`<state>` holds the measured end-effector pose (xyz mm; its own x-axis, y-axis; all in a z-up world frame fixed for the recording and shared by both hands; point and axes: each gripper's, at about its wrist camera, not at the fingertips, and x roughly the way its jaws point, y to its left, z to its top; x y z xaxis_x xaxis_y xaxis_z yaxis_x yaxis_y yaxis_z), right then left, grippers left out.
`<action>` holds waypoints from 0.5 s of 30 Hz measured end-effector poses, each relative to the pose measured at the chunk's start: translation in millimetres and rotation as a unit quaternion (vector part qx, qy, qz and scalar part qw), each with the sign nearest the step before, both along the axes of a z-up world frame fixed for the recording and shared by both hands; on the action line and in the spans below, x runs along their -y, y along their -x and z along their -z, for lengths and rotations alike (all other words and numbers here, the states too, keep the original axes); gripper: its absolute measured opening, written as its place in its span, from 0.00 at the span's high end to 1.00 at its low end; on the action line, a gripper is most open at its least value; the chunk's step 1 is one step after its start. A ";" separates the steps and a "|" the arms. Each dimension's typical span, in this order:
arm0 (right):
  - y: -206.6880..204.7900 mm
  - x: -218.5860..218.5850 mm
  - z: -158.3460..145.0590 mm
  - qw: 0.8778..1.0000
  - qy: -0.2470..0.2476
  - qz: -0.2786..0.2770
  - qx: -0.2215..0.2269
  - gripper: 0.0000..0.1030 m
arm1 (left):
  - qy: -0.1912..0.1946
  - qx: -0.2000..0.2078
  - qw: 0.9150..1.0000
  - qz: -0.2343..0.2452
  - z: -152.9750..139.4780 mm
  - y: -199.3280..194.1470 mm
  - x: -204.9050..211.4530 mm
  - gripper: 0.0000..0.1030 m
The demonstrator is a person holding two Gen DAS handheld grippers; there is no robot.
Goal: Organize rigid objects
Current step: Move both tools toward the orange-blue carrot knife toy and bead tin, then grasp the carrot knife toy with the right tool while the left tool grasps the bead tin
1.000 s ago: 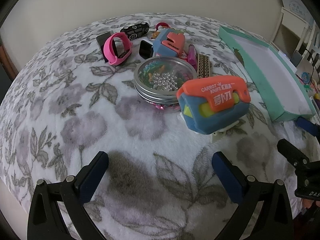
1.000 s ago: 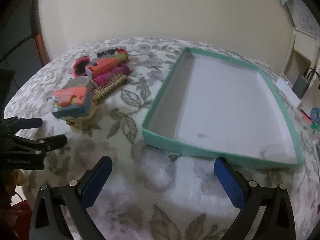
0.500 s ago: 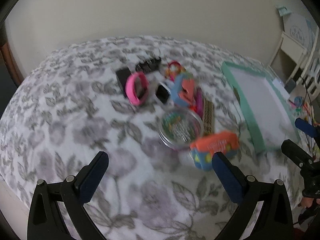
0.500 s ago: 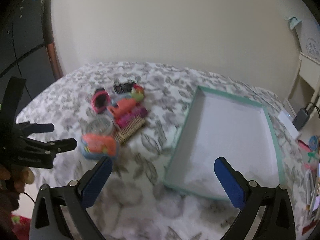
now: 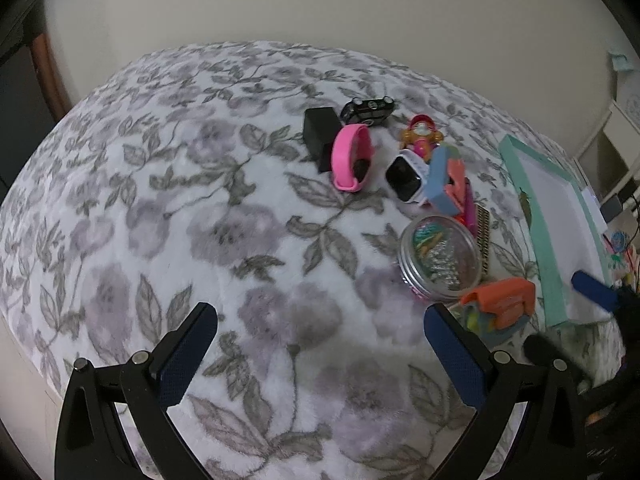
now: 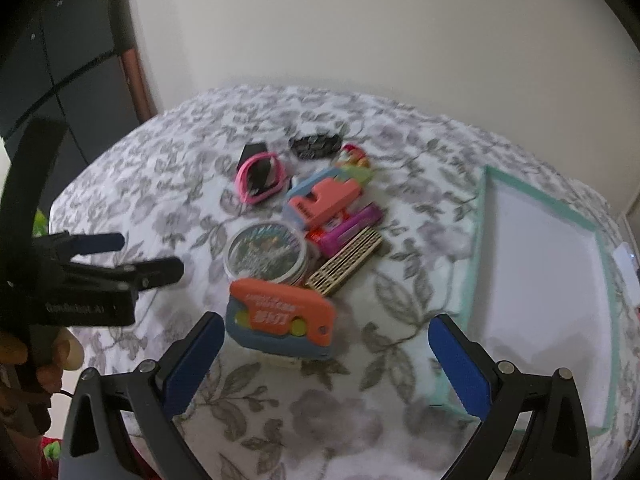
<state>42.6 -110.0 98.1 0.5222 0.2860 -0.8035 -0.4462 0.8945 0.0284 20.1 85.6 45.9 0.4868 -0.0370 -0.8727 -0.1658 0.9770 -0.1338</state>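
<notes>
While hidden elsewhere, right wrist shows a hand (image 6: 44,364).

On the orange-and-blue toy cutter (image 6: 280,324) near the blanket's front edge you see white lettering, too blurred to read. The left gripper's (image 6: 132,256) body label is equally blurred.

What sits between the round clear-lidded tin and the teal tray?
In the right wrist view, a gold comb-like strip lies between the tin and the tray; beyond it, bare blanket.
</notes>
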 end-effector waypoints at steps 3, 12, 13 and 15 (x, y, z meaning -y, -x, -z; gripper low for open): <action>0.1 -10.2 9.8 1.000 0.008 -0.011 -0.007 0.00 | 0.003 0.004 1.000 0.000 3.9 -1.6 -1.3 0.00; -5.2 -25.4 20.8 1.000 0.009 -0.020 -0.017 0.08 | 0.009 0.003 1.000 0.008 14.4 -6.8 2.3 0.00; -6.2 -24.9 21.2 1.000 0.006 -0.018 -0.020 0.10 | 0.010 0.002 1.000 0.010 15.2 -7.1 2.5 0.00; -8.7 -24.1 22.5 1.000 0.001 -0.015 -0.027 0.14 | 0.010 0.002 1.000 0.013 16.9 -7.6 3.8 0.00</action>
